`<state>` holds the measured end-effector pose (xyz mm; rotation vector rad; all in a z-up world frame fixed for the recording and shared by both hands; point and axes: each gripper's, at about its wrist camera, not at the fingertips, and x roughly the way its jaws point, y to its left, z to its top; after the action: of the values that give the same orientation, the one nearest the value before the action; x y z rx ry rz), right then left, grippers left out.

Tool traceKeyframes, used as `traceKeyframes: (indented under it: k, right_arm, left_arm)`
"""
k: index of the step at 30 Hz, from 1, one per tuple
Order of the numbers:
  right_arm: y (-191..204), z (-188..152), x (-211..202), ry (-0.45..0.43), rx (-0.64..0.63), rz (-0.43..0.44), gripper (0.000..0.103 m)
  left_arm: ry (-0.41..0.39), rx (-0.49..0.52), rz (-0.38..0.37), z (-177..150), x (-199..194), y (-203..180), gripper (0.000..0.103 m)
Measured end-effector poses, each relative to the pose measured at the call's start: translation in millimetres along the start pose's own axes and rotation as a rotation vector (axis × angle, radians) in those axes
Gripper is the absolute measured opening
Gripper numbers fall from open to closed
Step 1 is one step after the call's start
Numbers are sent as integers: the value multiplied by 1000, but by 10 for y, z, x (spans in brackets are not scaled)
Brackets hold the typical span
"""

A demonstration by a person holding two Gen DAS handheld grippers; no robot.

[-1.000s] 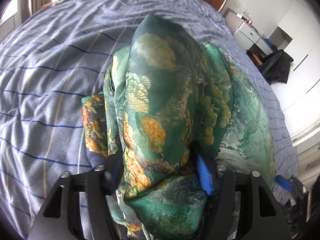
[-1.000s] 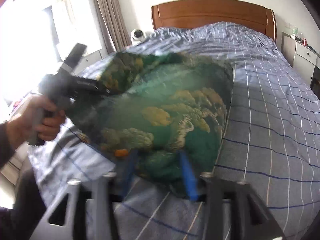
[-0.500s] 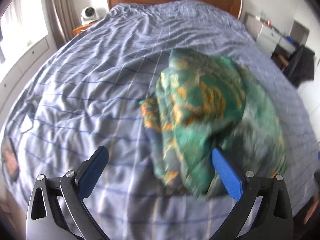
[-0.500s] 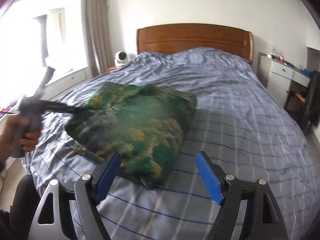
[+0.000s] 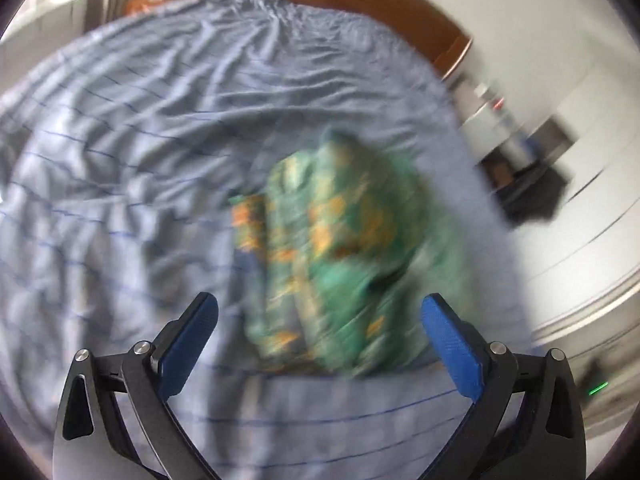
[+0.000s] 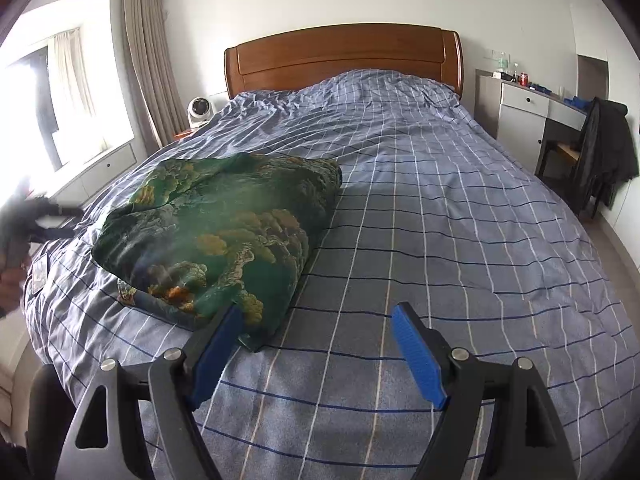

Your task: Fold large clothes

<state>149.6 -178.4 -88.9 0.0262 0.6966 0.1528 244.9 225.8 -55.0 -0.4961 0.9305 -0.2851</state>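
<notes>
Left wrist view, very blurry: the left gripper has just opened its jaws wide, with nothing between them. The green cloth lies folded on the blue checked bed.

Right wrist view: the right gripper has its jaws apart and empty, just opened too. The cloth lies on the bed's left side.

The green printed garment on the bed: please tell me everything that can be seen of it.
The green printed garment is a thin, slightly shiny fabric, dark green with orange-gold and pale cloud-like patches. It lies folded into a thick, puffy bundle on the blue checked bed cover, near the bed's foot on the window side. A darker bluish layer shows at its lower edge. Neither gripper holds it: the right gripper and the left gripper are both open, fingers off the cloth.
</notes>
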Motion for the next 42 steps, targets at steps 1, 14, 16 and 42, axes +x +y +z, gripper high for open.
traceKeyframes:
  k: [1,14,16,42]
  right_arm:
    - [2,14,21,4,3,5,80]
    - [-10,348,585,107,94,276,80]
    - [-138,414,905,167,176,392,80]
    - [602,1082,1152,36,-31,503,70]
  left_arm:
    - [14,-5,-40,96,85,-5,102]
    - [239,-205,-102,-29,1310,588,103]
    - [247,-172,-102,-18,1358,554,103]
    - [60,8,-117,502,830,-93,59]
